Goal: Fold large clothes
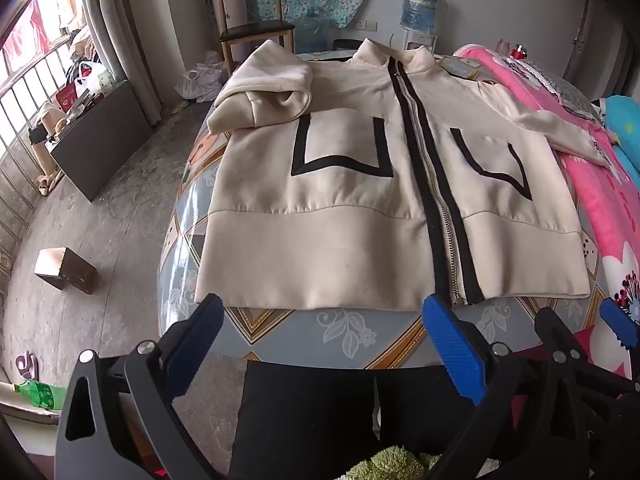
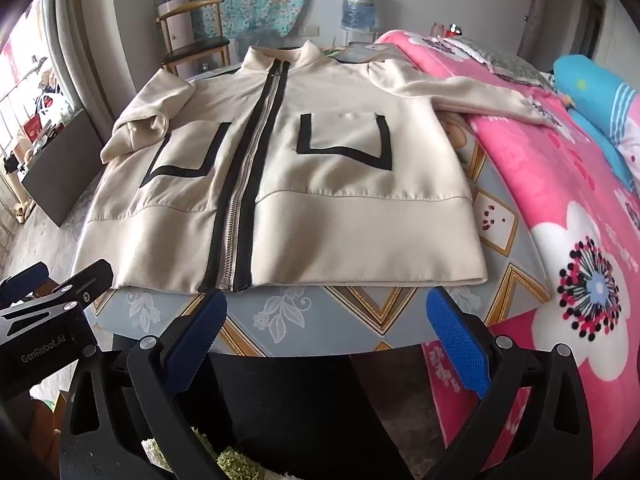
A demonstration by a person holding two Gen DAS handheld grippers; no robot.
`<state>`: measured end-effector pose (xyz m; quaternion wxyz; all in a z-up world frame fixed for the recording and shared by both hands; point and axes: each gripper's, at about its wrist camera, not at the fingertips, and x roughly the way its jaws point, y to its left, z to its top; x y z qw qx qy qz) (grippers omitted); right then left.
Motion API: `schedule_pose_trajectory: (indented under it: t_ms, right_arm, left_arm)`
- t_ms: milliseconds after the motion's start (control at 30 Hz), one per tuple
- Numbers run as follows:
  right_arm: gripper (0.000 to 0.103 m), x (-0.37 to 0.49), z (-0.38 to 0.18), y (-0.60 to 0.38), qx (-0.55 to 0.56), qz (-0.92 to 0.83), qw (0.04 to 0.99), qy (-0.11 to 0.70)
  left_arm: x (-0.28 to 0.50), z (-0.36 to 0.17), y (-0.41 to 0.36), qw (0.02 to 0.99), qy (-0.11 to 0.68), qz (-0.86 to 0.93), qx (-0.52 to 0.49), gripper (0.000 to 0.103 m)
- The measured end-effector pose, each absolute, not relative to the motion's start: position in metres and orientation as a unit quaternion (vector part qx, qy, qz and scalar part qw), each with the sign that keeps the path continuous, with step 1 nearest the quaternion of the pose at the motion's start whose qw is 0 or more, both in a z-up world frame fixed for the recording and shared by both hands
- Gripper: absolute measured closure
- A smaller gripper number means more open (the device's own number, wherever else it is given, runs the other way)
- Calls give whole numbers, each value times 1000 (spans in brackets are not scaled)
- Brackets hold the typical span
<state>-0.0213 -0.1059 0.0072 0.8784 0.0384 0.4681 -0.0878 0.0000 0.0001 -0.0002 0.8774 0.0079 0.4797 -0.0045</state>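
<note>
Cream zip-up jacket (image 1: 332,216) lies flat, front up, on the table (image 1: 320,332) w/ patterned cloth; hem twd the person, collar at far side. Black-edged zipper (image 1: 432,184) is closed top to bottom; black-trimmed pocket on each side of it. Seen from the left wrist cam, the left sleeve (image 1: 268,88) is folded in over the shoulder area; the other sleeve (image 2: 472,92) stretches out onto the pink floral blanket (image 2: 560,184) beside the table. Left gripper (image 1: 324,340) hovers just short of the hem, jaws spread wide, nothing btwn the blue pads. Right gripper (image 2: 328,340) likewise: jaws fully apart, empty, near the hem by the zipper's lower end, not touching. Wooden chair (image 1: 252,28) and water bottle (image 1: 420,8) stand behind.
</note>
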Motion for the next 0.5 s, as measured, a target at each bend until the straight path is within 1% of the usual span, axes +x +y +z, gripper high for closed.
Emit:
schedule_pose_trajectory:
  t_ms: [500]
  right_arm:
    - [6,-20,7,-101,41,-90,877,470]
  left_arm:
    - [2,-2,7,873,488,-5,0,5]
